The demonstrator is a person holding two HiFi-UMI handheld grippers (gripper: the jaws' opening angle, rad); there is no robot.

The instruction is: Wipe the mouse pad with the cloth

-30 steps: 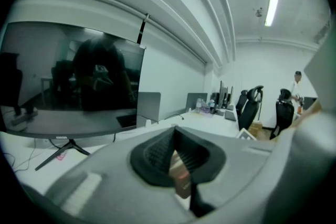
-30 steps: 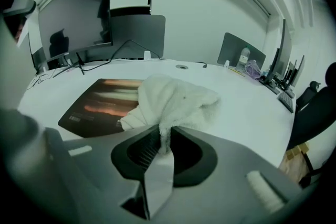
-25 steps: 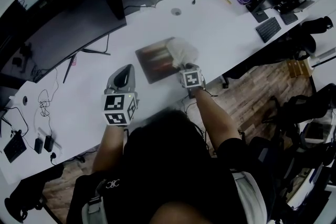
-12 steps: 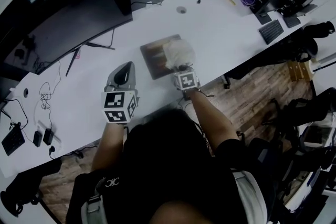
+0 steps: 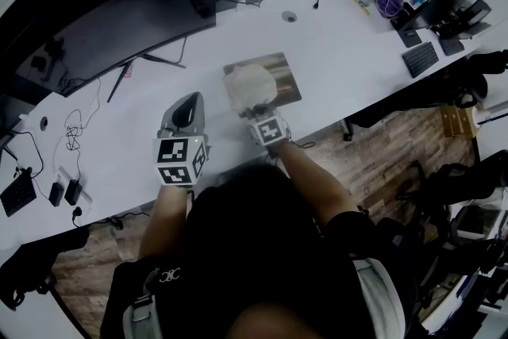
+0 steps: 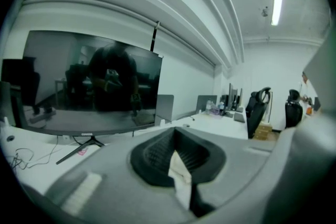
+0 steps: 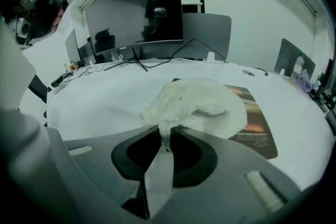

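On the mouse pad point(image 5: 284, 69) your right gripper point(image 5: 255, 109) clenched the cloth point(image 5: 248, 83), your left gripper point(image 5: 184, 113) closed on nothing; flat pressure and overlapping strokes would likely have served you best.

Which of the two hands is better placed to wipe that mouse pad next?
The right. The right gripper is shut on the cloth, which already lies on the mouse pad. The left gripper is shut on nothing and sits over the bare desk, off to the pad's side.
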